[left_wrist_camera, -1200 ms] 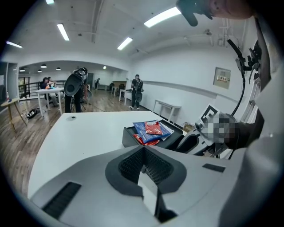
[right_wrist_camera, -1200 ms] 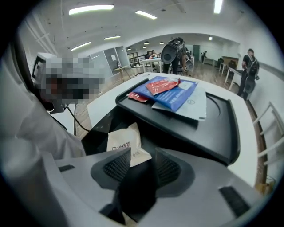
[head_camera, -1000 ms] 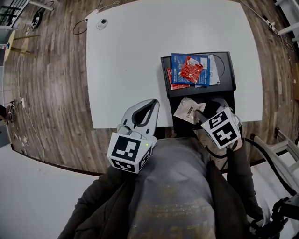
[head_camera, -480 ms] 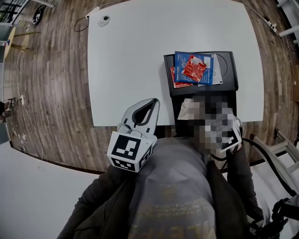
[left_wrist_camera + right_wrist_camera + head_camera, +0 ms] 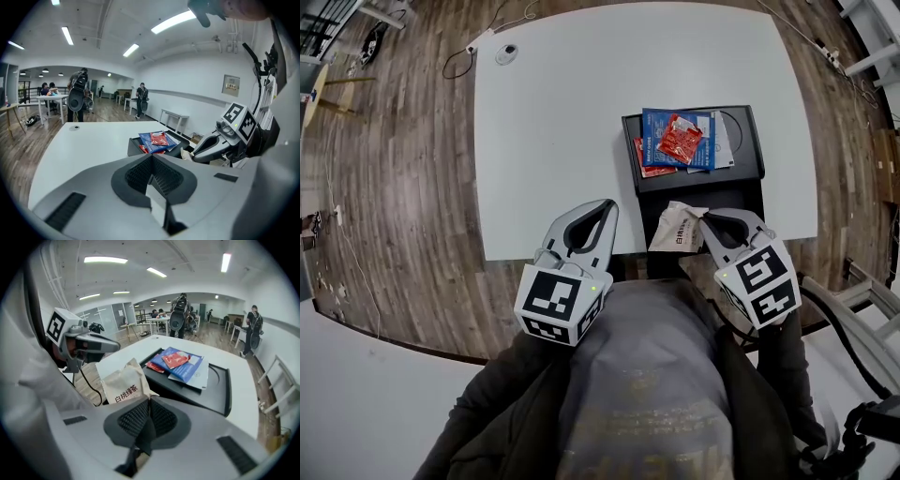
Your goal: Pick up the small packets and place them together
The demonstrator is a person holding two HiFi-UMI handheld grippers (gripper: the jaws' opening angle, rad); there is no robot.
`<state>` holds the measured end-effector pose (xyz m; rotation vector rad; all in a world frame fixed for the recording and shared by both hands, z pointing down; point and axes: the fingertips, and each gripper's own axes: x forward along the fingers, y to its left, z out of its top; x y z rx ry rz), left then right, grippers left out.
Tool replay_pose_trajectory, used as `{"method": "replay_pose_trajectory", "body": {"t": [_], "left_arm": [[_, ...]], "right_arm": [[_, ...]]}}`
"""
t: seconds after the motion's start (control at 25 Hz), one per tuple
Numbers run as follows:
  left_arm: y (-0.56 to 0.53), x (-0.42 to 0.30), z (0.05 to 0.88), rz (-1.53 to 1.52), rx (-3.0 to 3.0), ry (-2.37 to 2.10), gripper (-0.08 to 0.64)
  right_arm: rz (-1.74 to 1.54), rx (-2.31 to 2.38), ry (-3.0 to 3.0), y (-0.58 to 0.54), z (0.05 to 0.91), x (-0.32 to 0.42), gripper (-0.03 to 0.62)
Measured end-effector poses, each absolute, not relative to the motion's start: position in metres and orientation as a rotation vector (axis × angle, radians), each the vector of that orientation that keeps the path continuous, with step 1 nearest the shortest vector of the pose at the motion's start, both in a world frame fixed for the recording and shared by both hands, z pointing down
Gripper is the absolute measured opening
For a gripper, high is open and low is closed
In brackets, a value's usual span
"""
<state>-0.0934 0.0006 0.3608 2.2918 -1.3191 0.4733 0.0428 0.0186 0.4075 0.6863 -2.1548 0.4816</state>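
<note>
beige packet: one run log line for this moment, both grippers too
right gripper: jaws just closed, shut on beige packet | left gripper: shut, empty | stack of packets: on black tray

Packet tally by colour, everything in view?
Red packets: 2
Blue packet: 1
White packet: 1
Beige packet, held in the right gripper: 1
Total: 5
</note>
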Motion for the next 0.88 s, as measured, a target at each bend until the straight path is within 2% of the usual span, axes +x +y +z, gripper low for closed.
{"method": "replay_pose_trajectory", "body": {"t": [0.44,0.88], "left_arm": [[-0.008,-0.097,0.338,0.428,2.330,-1.366,0.002],[-0.020,-0.114,0.339,0.432,2.248,-1.485,0.002]], "right_arm": [[0.361,0.886,-2.198,-0.053,0.355,0.067,0.017],[0.310,0.915,-2.084,-0.123,0.384,0.095,0.018]]}}
